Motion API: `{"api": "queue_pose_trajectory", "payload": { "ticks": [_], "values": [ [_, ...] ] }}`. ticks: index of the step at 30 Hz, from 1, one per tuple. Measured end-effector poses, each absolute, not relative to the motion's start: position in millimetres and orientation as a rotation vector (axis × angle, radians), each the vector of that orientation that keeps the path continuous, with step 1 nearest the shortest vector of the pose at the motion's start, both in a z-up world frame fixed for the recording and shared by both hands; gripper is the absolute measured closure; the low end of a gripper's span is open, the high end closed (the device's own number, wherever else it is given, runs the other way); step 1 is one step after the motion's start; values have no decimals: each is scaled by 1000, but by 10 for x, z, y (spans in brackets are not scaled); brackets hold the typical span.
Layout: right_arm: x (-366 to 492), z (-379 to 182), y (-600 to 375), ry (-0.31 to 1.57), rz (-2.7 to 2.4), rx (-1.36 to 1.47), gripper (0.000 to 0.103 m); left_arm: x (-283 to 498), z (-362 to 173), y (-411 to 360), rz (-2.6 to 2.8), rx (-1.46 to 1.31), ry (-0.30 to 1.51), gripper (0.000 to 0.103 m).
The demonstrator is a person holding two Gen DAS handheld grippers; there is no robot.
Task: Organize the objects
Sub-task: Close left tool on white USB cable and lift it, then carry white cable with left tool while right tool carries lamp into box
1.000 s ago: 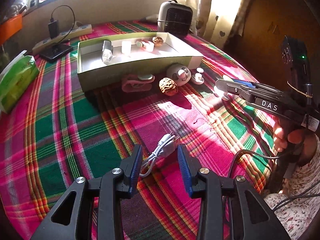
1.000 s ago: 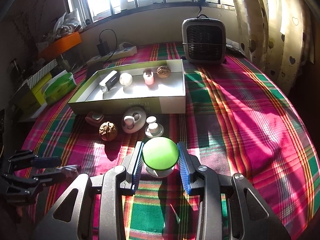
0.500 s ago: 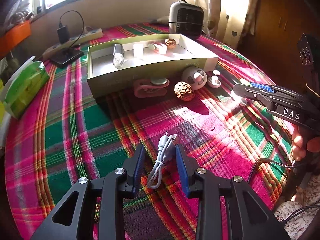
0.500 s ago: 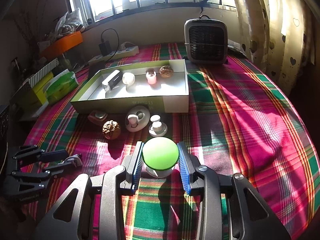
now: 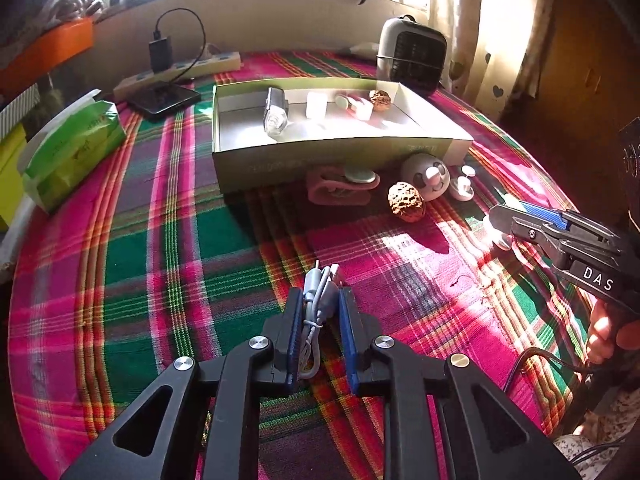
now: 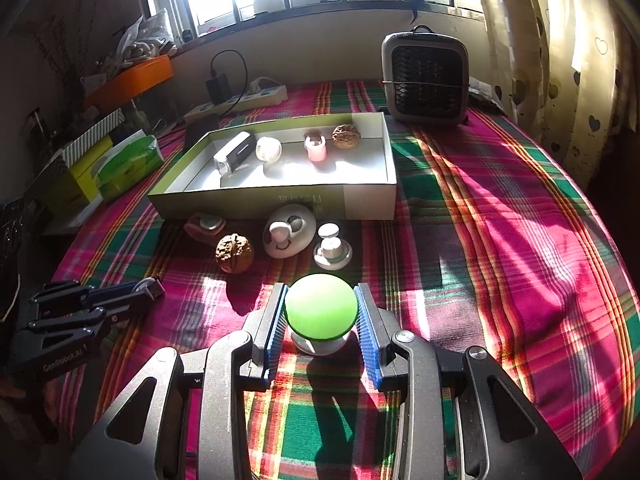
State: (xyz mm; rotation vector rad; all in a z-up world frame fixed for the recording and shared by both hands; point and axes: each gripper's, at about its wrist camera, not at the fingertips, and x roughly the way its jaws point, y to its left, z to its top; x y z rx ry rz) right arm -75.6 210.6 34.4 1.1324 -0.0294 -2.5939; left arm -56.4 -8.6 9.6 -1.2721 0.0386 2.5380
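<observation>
My left gripper point(image 5: 319, 295) is shut on a bundled white USB cable point(image 5: 314, 286), whose plugs stick out past the blue pads just above the plaid cloth. The right wrist view shows the same left gripper point(image 6: 149, 289) at the far left. My right gripper point(image 6: 321, 291) is shut on a green-capped mushroom-shaped object point(image 6: 320, 312) with a white base. An open green box point(image 6: 368, 200) further back holds a flashlight point(image 6: 236, 152), a white cup point(image 6: 269, 149), a pink item point(image 6: 316, 148) and a walnut point(image 6: 346, 136).
In front of the box lie a walnut point(image 5: 405, 202), a white round face-shaped item point(image 5: 427, 176), a pink holder point(image 5: 340, 188) and a small white piece point(image 5: 462, 188). A heater point(image 6: 424, 76), a power strip point(image 6: 240, 100) and a green tissue pack point(image 5: 72, 152) ring the table.
The left jaws have closed from wide open onto the white cable, and the left view tilted a little. The right gripper and its green object have not moved.
</observation>
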Motion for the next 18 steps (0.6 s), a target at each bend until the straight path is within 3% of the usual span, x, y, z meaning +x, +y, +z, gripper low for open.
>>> {"api": "queue_pose_trajectory", "payload": {
  "ticks": [18],
  "values": [
    [-752,307,1975,-3,-2552,1136,68,-544,157,-94,2616,-1243,-28,88]
  ]
}}
